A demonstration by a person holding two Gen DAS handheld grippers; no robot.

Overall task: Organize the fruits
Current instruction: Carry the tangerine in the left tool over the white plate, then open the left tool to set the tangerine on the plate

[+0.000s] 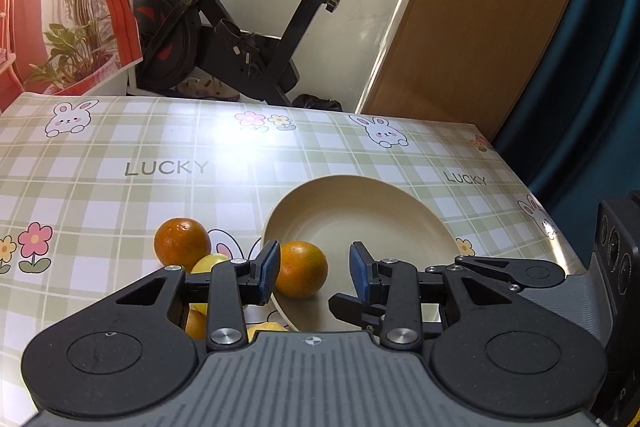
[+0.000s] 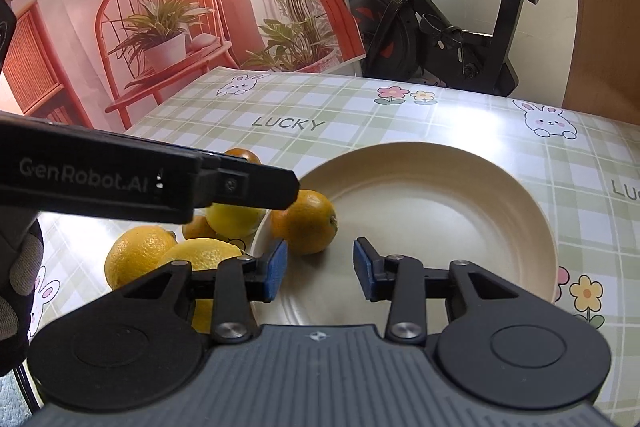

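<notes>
One orange in the plate, both grippers spread and holding nothing.

I found the left gripper (image 1: 314, 265) and right gripper (image 2: 320, 267) gaping over the cream plate (image 2: 460, 187); one orange (image 2: 304, 221) sat just inside its left rim — the remaining fruit (image 2: 140, 259) clustered on the tablecloth (image 1: 120, 195) beside that rim, the plate's right side bare.

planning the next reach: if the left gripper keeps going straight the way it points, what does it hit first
Probably the orange lying just inside the plate's near rim. It sits right ahead of the open left gripper, closer to the left finger. Depth is unclear, so the gripper might pass over it.
</notes>
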